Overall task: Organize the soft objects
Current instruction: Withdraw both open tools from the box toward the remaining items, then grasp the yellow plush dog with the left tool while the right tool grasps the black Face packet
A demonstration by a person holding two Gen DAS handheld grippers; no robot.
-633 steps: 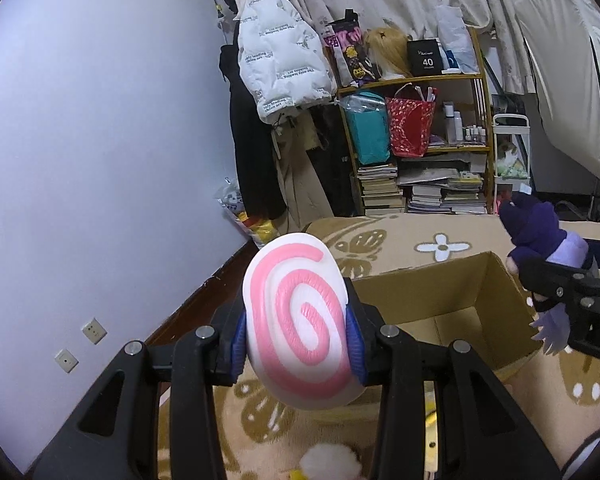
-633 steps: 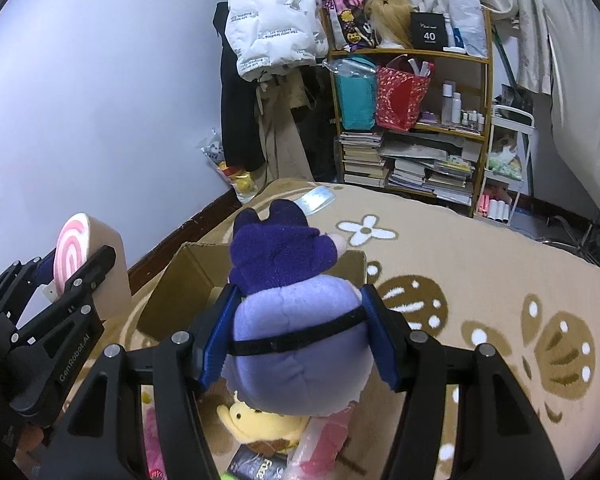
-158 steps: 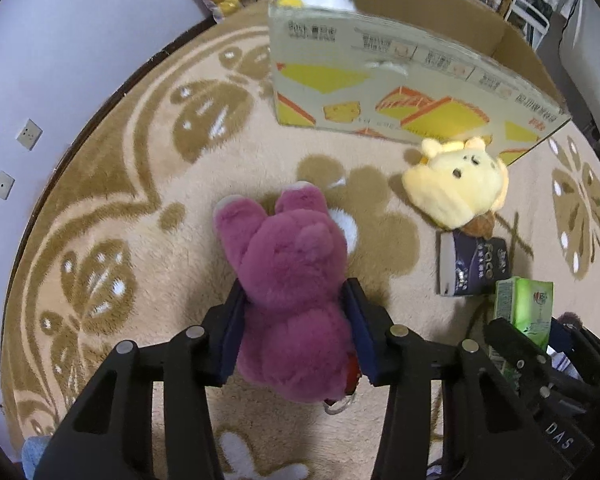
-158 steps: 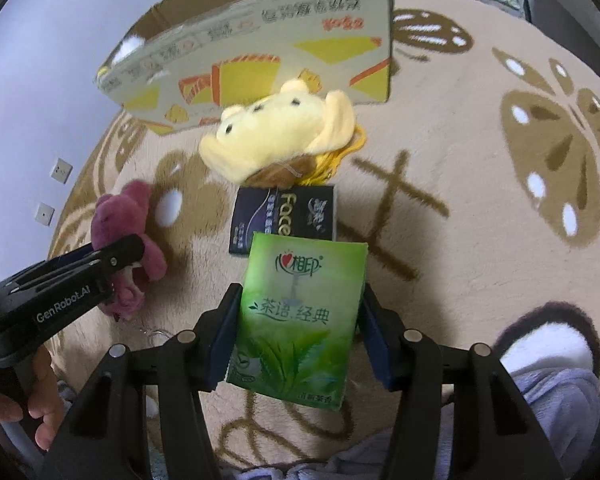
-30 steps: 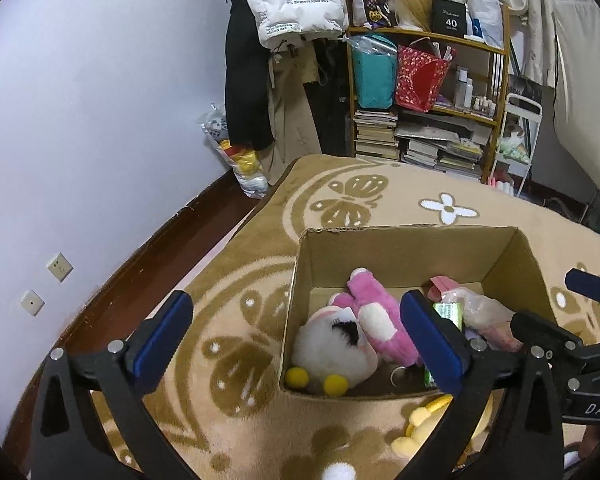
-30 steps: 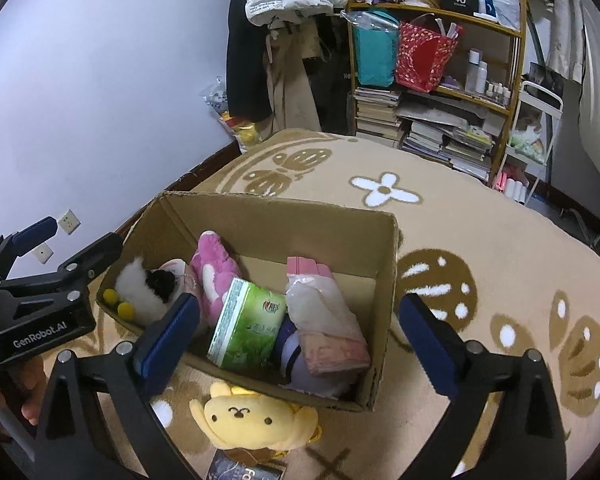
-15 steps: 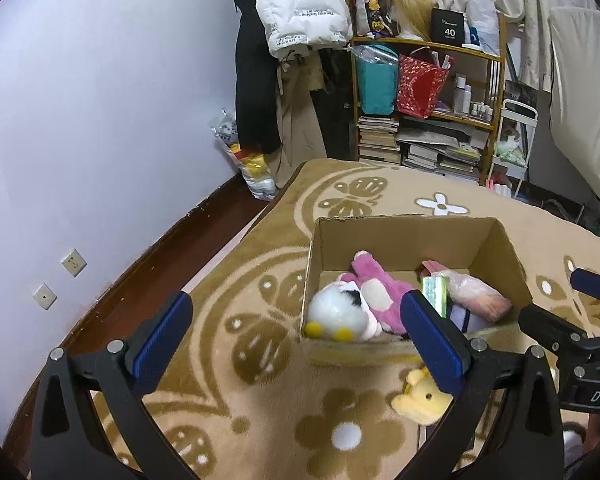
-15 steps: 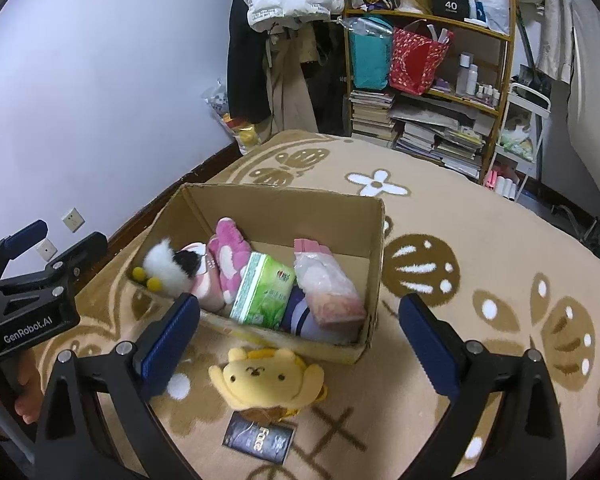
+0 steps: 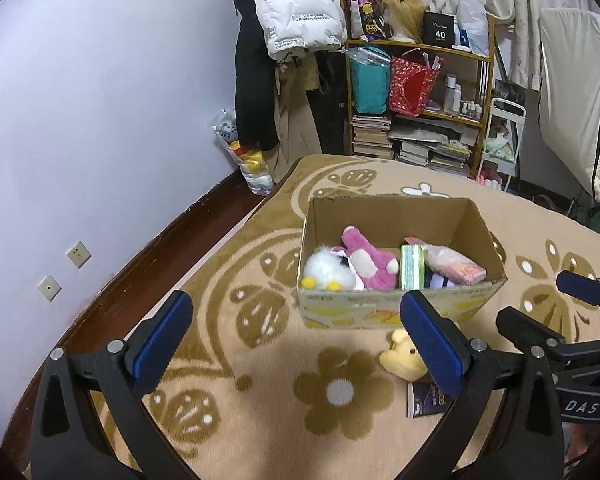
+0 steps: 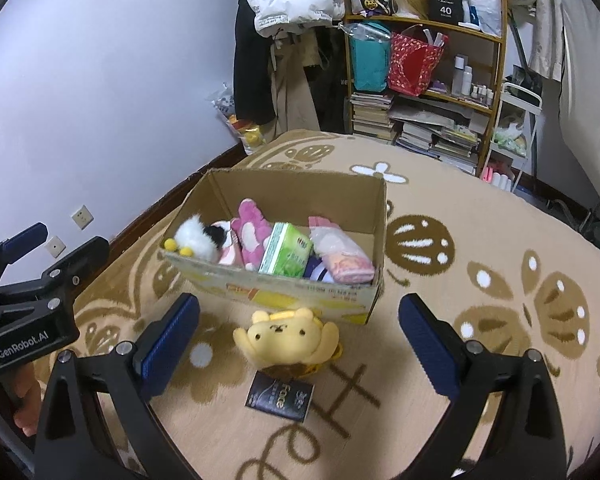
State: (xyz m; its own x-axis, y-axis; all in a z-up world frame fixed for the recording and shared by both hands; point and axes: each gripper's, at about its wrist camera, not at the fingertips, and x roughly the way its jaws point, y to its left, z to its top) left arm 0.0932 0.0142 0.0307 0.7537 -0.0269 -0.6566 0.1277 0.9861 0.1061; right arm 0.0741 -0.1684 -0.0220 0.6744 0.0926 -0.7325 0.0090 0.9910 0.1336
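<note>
both claws, left gripper [image 9: 298, 334] and right gripper [image 10: 299, 332], held spread, empty; yellow plush [image 10: 286, 336] and dark packet [image 10: 280, 397] seen frame centre before filled box [image 10: 272, 286].

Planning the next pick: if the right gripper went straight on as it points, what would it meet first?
Probably the yellow plush toy on the beige patterned carpet, centred between the open right gripper fingers; depth is uncertain.

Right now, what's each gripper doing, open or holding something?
Left gripper: open, empty.
Right gripper: open, empty.
</note>
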